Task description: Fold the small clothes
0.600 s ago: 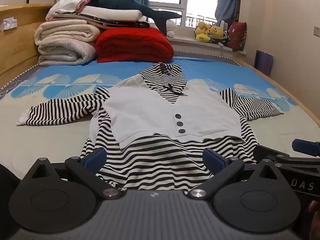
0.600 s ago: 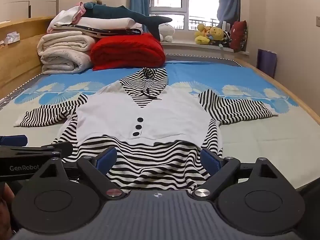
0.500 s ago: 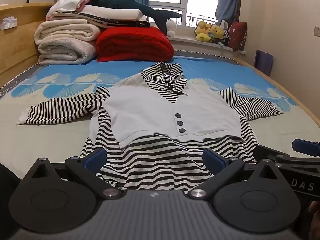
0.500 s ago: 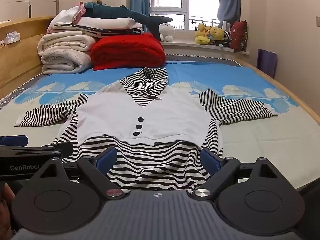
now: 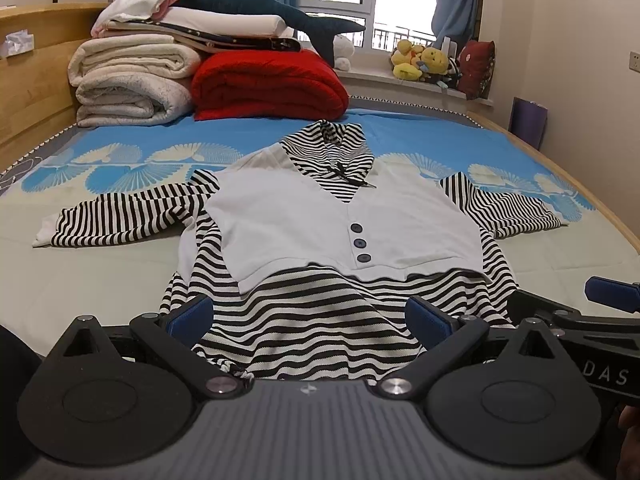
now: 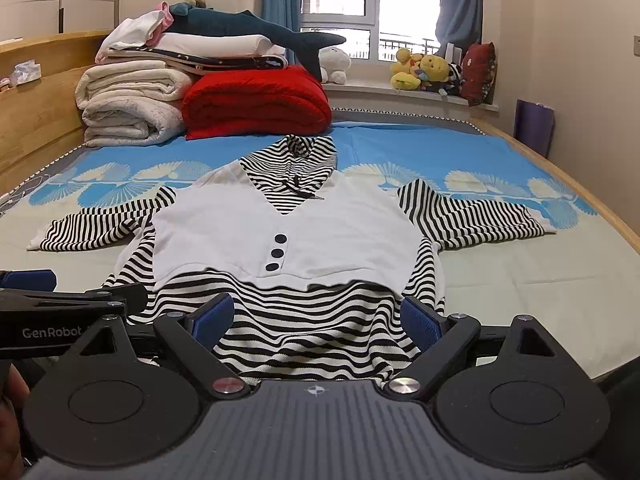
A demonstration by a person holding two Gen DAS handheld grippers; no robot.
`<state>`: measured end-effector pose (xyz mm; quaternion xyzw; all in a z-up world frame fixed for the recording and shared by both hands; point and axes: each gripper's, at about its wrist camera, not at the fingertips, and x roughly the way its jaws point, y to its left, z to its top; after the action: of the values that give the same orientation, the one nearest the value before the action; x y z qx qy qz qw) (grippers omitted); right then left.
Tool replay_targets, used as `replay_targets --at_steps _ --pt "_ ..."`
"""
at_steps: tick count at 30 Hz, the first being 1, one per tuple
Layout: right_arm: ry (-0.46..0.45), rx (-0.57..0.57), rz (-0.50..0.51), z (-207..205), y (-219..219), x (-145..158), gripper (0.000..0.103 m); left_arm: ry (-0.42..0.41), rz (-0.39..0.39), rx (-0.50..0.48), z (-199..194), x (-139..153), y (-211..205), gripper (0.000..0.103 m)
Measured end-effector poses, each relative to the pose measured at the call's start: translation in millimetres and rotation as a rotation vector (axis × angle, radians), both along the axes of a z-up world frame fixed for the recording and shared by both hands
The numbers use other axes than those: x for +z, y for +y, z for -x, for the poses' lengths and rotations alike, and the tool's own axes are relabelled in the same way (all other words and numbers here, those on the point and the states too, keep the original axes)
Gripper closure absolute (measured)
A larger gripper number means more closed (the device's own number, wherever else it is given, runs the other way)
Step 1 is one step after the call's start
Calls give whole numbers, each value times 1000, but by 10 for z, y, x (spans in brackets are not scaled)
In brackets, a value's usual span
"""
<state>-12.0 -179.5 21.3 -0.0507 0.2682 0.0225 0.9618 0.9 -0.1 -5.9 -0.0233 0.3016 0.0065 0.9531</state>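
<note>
A small black-and-white striped hooded top with a white vest front and three dark buttons (image 5: 336, 232) lies flat on the bed, sleeves spread left and right; it also shows in the right wrist view (image 6: 280, 236). My left gripper (image 5: 310, 320) is open, its blue pads just above the striped hem. My right gripper (image 6: 316, 320) is open over the same hem, to the right of the left one. Neither holds anything. Each gripper shows at the other view's edge.
The bed (image 5: 100, 280) has a blue patterned sheet. Folded white blankets (image 5: 128, 80), a red blanket (image 5: 268, 84) and a plush shark (image 5: 272, 8) are stacked at the far left. Plush toys (image 5: 424, 60) sit on the windowsill. A wooden bed rim (image 5: 560, 184) runs along the right.
</note>
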Motion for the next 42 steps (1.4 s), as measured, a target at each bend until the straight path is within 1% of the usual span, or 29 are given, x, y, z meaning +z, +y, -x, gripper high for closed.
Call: replay_targets --at_steps 11,15,20,21,23,26,32,37,40,42 --pt "0 -5 4 6 4 -13 12 16 2 -3 -6 -4 -13 1" --pt "1 -6 6 -1 6 -17 13 57 5 -3 -24 8 -16 1" --pt "3 -8 8 -11 -1 -25 13 80 3 -5 -29 18 -21 1" --pt "4 -9 8 -13 0 -29 14 61 4 -5 -27 16 -20 1" --pt "4 -11 8 -17 1 -34 14 47 4 -7 -24 14 -22 1" --pt "4 -14 8 -14 -5 -32 15 49 2 -8 -26 19 -25 1" --pt "1 -25 -7 -20 -20 -19 16 15 -5 -11 -15 35 -43 1" --pt "-11 -30 1 -8 -23 -20 17 -14 -23 -15 1 57 -65 7" --pt "-14 -24 8 -1 -17 -29 18 -30 -23 -26 19 77 -76 17" --pt "-17 -21 7 -2 -14 -28 18 -37 -5 -35 28 93 -73 24"
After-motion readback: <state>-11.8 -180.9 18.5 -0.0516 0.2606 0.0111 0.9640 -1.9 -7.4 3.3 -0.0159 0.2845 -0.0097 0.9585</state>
